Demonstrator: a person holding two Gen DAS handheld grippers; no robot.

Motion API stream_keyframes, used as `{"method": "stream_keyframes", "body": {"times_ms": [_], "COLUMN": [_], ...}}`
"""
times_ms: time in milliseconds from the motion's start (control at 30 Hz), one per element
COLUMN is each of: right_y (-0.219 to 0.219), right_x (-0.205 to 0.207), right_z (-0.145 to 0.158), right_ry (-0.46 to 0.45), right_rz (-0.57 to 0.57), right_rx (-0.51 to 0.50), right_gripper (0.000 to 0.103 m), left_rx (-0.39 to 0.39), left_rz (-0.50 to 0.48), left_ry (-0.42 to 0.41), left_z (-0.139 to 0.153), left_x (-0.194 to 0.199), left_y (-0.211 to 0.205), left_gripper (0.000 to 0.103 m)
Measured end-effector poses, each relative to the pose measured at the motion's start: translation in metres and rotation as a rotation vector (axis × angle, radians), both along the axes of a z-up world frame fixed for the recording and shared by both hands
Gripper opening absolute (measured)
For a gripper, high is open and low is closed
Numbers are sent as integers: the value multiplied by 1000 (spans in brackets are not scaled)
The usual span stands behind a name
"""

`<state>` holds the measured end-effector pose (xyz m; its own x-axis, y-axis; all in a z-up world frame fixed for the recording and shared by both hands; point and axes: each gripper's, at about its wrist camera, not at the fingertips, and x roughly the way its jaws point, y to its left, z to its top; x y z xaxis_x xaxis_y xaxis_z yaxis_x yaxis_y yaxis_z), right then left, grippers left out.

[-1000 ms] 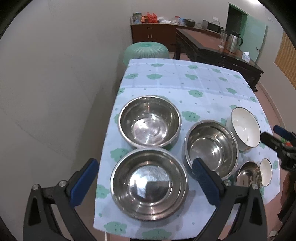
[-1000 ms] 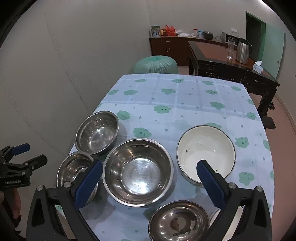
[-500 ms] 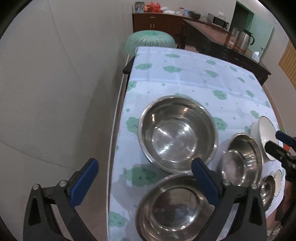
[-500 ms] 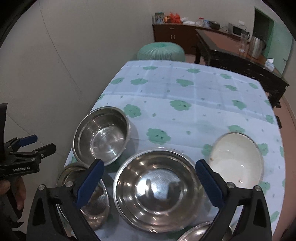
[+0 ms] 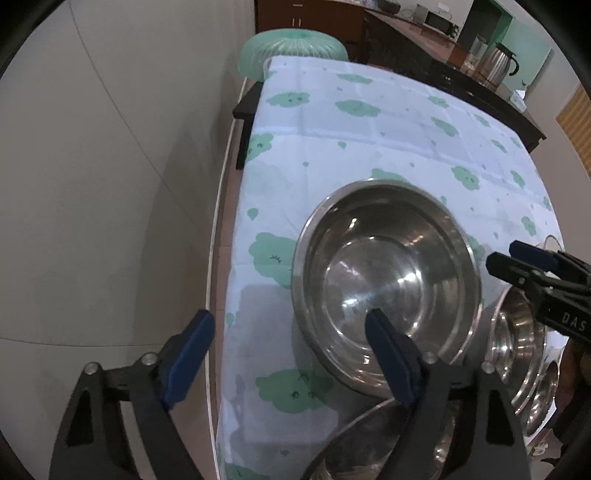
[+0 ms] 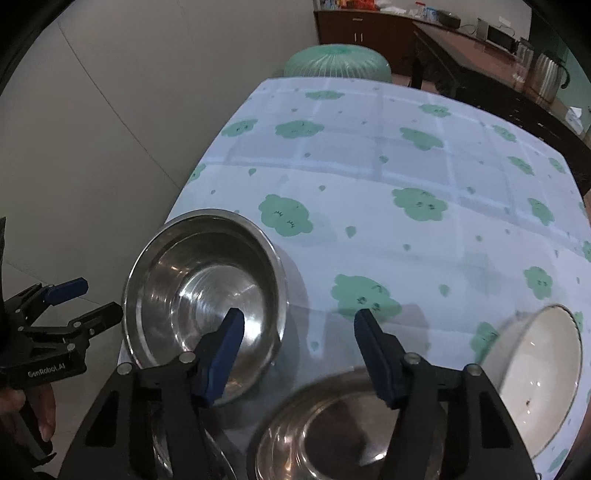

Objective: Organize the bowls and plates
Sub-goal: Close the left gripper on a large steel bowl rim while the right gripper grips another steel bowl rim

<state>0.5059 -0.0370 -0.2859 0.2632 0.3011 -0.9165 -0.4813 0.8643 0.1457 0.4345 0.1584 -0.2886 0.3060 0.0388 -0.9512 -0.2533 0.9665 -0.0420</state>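
Large steel bowl (image 5: 386,280) sits near-left on surface (image 5: 369,122), upright, empty. Left gripper (image 5: 288,354) straddles its near-left rim: right finger inside, left outside; jaws closing, no contact seen. Right gripper (image 6: 299,354) straddles right rim, closing, nothing pinched. Both equally near.

Steel bowl (image 5: 386,280): polished metal, mirror-glossy inside, faint concentric brush marks. White bowl (image 6: 535,376): glazed ceramic or enamel, can't tell which, smooth, a few dark specks. Tablecloth (image 6: 369,177): thin cloth-like sheet, matt, fold creases, printed green clouds. Left gripper (image 5: 284,354): matt black plastic arms, blue rubbery-looking pads, bright metal screws. Sideboard (image 6: 369,26): dark glossy wood.
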Motion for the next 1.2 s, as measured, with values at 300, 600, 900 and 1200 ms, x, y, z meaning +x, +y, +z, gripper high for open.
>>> {"method": "stream_keyframes", "body": {"times_ms": [300, 600, 900, 1200], "right_y": [17, 21, 23, 25], "right_x": [13, 16, 17, 13], "right_z": [-24, -34, -41, -46], "right_ry": [72, 107, 127, 128], "right_rz": [23, 41, 59, 62], "right_rx": [-51, -81, -82, -75], "right_gripper": [49, 43, 28, 21], "left_rx": [-40, -70, -90, -90], "left_rz": [16, 7, 21, 6], "left_ry": [38, 55, 81, 85], "left_z": [-17, -24, -33, -35], "left_x": [7, 13, 12, 14], "left_y": [12, 11, 13, 11], "left_gripper": [73, 57, 50, 46]}}
